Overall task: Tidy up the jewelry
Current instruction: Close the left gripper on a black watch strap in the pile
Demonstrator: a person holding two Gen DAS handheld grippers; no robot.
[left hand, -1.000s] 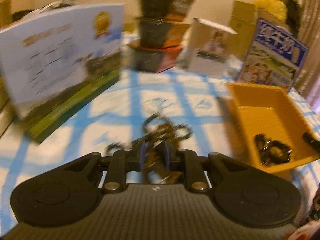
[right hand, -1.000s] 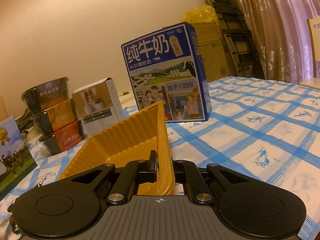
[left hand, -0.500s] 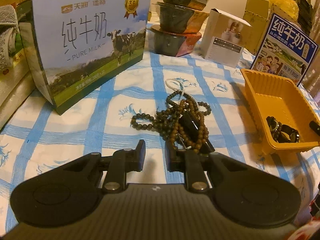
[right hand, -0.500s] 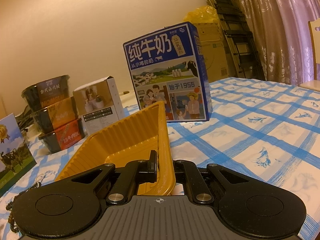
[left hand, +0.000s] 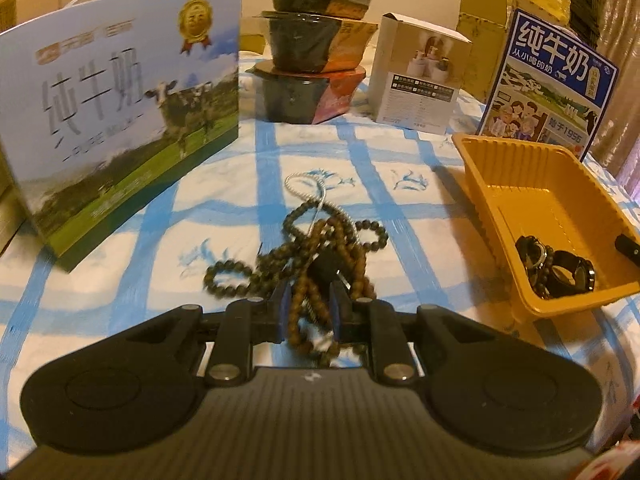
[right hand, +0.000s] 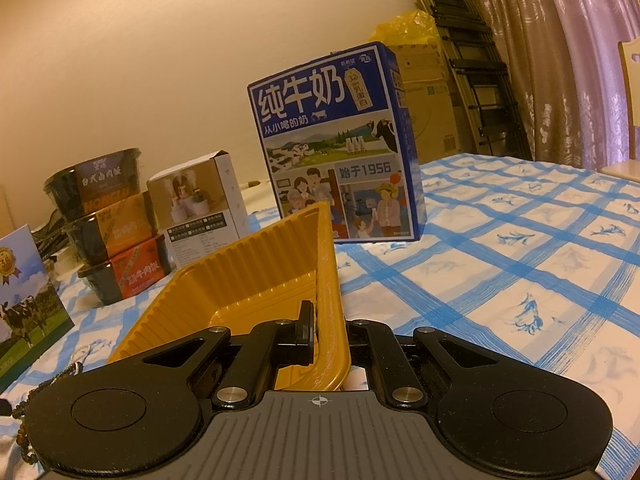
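Brown bead strands between left gripper fingers

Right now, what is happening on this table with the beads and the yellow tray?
A person is sorting jewelry with two hand-held tongs. The left tongs are down over a tangled pile of brown wooden bead strings on the blue-checked tablecloth, with some strands between the jaws. The right tongs are shut on the wall of the ribbed yellow plastic tray, steadying it. A few dark bracelets already lie in the tray; most of the pile is still on the cloth.
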